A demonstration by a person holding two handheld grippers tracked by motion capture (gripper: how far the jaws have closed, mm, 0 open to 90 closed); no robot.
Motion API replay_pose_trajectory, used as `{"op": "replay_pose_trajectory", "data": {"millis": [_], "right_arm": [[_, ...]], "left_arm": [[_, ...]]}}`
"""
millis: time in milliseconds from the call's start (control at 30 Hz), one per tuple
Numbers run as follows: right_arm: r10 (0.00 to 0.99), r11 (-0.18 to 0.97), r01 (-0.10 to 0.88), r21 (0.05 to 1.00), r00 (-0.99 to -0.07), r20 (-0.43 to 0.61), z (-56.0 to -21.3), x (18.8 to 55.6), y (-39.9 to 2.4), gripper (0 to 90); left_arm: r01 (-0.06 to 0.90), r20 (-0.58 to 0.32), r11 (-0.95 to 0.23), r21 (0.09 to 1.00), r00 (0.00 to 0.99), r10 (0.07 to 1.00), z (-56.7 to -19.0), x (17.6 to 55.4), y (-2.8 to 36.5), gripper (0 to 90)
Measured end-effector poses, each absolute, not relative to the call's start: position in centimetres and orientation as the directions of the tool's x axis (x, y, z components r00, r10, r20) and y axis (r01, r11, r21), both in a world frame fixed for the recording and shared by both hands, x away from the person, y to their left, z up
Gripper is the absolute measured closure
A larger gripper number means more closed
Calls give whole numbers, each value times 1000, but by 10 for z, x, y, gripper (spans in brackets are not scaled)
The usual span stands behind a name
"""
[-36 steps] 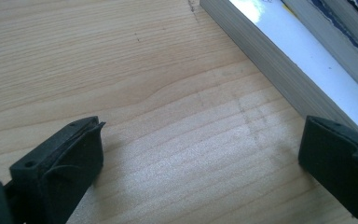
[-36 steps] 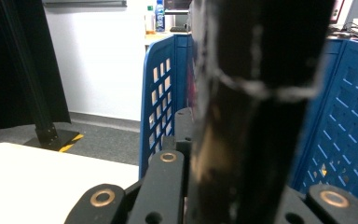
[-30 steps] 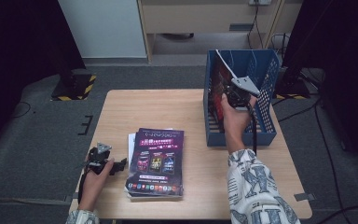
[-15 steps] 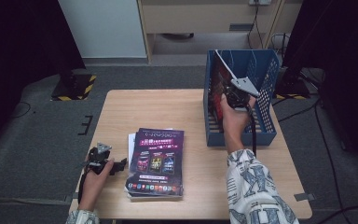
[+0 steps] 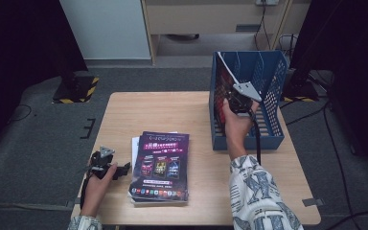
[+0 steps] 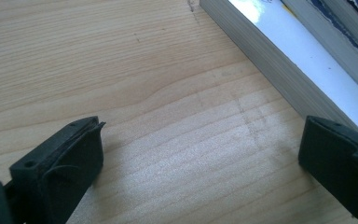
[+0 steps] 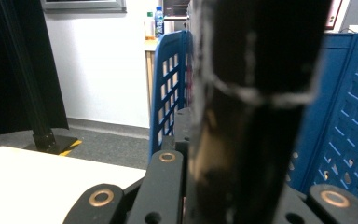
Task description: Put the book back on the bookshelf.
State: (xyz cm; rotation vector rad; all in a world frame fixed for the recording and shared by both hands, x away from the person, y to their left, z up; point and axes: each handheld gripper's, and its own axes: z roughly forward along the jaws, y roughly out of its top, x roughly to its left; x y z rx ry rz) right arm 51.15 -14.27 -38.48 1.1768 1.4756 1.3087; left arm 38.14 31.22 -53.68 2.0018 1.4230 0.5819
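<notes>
A dark magazine (image 5: 226, 73) with a white edge leans in the left slot of the blue file rack (image 5: 269, 72). My right gripper (image 5: 237, 99) is shut on its lower part, inside the rack. In the right gripper view the magazine (image 7: 251, 93) stands upright between the jaws of my right gripper (image 7: 226, 179), with the rack's wall (image 7: 168, 93) to its left. A stack of magazines (image 5: 160, 160) with a dark purple cover lies at the table's front. My left gripper (image 5: 111, 168) rests open just left of it, on bare wood. In the left gripper view the left gripper (image 6: 200, 149) holds nothing, and the stack's edge (image 6: 270, 51) lies ahead of it.
The wooden table (image 5: 163, 115) has bare room between the stack and the rack. The rack stands at the table's right rear edge. A cable (image 5: 258, 139) trails from the right gripper along the forearm. Grey floor and a black stand base (image 5: 74, 88) lie beyond the left side.
</notes>
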Motion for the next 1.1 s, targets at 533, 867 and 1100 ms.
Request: {"op": "replay_pose_trajectory", "data": {"millis": [533, 867, 1100], "right_arm": [[970, 28, 139, 990, -241, 6, -392, 505, -129, 817], [967, 63, 129, 990, -253, -28, -391, 502, -117, 686], [965, 90, 131, 987, -257, -54, -390, 502, -115, 755]], "left_arm": [[678, 5, -238, 696, 326, 945, -537, 381, 312, 0], [678, 6, -238, 695, 326, 945, -537, 381, 312, 0], [678, 5, -238, 695, 326, 945, -537, 381, 312, 0]]}}
